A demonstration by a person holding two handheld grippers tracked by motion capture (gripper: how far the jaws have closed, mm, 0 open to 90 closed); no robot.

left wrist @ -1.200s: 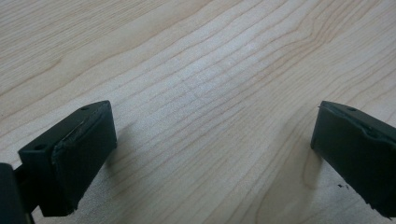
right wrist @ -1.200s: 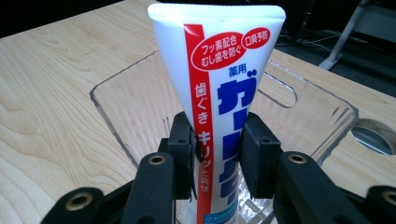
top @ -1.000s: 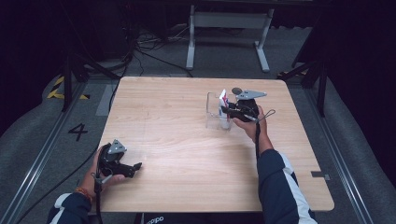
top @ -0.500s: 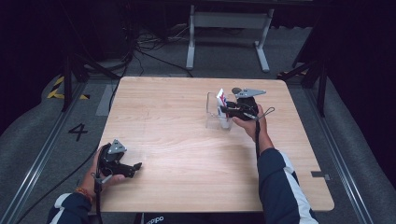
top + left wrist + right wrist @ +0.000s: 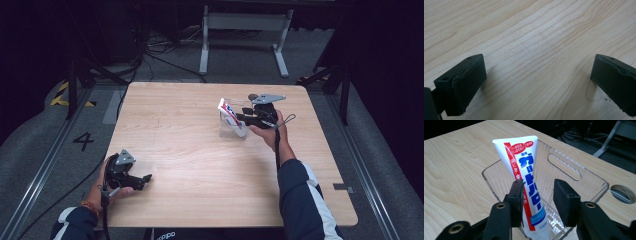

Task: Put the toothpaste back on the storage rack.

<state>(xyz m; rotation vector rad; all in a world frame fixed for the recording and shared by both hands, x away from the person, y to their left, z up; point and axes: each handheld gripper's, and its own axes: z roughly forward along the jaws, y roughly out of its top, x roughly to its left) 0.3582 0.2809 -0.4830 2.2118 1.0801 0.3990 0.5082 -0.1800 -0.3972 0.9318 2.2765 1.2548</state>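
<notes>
Change since earlier frames: almost none; right gripper [image 5: 246, 118] stays at the clear bin [image 5: 231, 129], left gripper [image 5: 141, 179] stays low near the table's [image 5: 200, 165] near-left corner.
Right jaws: apart, standing either side of the toothpaste tube [image 5: 525, 182]; the left pad [image 5: 517, 200] is at or just beside the tube's edge, the right pad [image 5: 564, 201] stands clear of it. No clamp visible.
Left jaws: wide apart over bare wood, holding nothing.
Tube position: upright and leaning, cap end down inside the bin, flat crimped end up and above the rim.
Bin position: on the table's far right part, see-through, with slotted walls [image 5: 563, 166].
Tube handling (judgement): light, soft-walled, glossy and likely slippery; a hard squeeze would dent it or push paste toward the cap.
Where to take hold (judgement): across the flat faces at mid-body, or nearer the stiffer cap shoulder; the thin crimped end would fold.
Risk (judgement): the light bin may slide or tip if the tube is nudged sideways.
</notes>
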